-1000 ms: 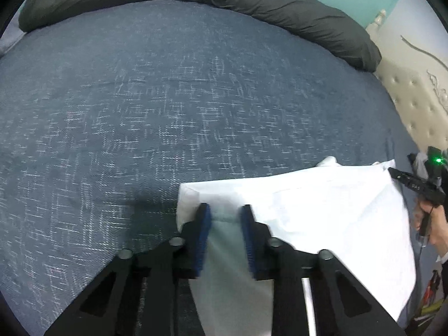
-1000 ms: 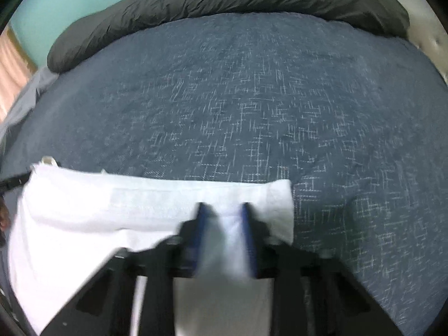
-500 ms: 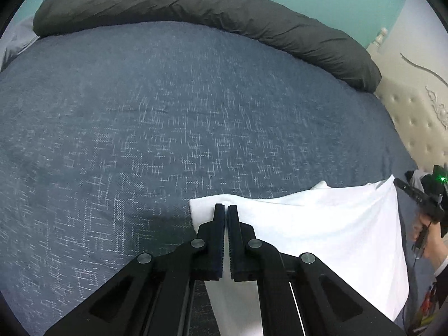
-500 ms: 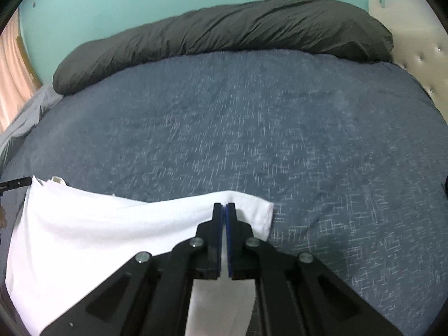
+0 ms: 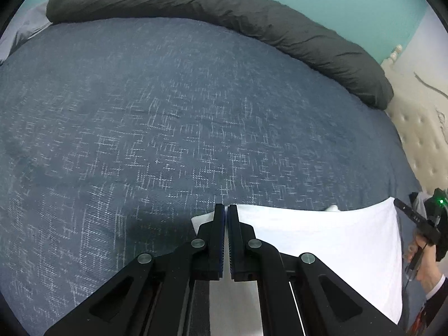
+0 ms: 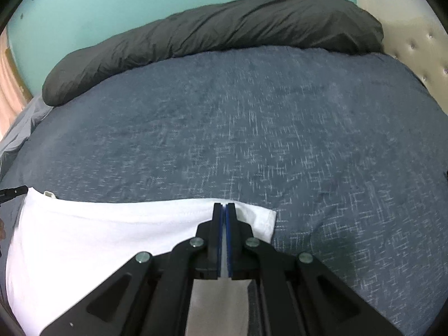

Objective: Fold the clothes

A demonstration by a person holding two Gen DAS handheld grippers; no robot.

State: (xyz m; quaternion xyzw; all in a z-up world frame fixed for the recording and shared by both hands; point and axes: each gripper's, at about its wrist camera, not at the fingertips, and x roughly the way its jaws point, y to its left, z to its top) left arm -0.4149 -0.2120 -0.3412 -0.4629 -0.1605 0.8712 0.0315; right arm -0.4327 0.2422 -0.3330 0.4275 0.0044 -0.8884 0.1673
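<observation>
Gripping white garment (image 5: pixel 322 240) edge | left claw (image 5: pixel 225 210), right claw (image 6: pixel 223 208) | both were open

Black left gripper (image 5: pixel 226 210), right gripper (image 6: pixel 223 208): blue-lined jaws, silver round screws; dark sleeve (image 5: pixel 436 294).

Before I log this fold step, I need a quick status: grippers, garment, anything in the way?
Left hand-held gripper shut on white garment edge. Right hand-held gripper shut on same edge. Bedspread ahead bare; dark pillow far off.
</observation>
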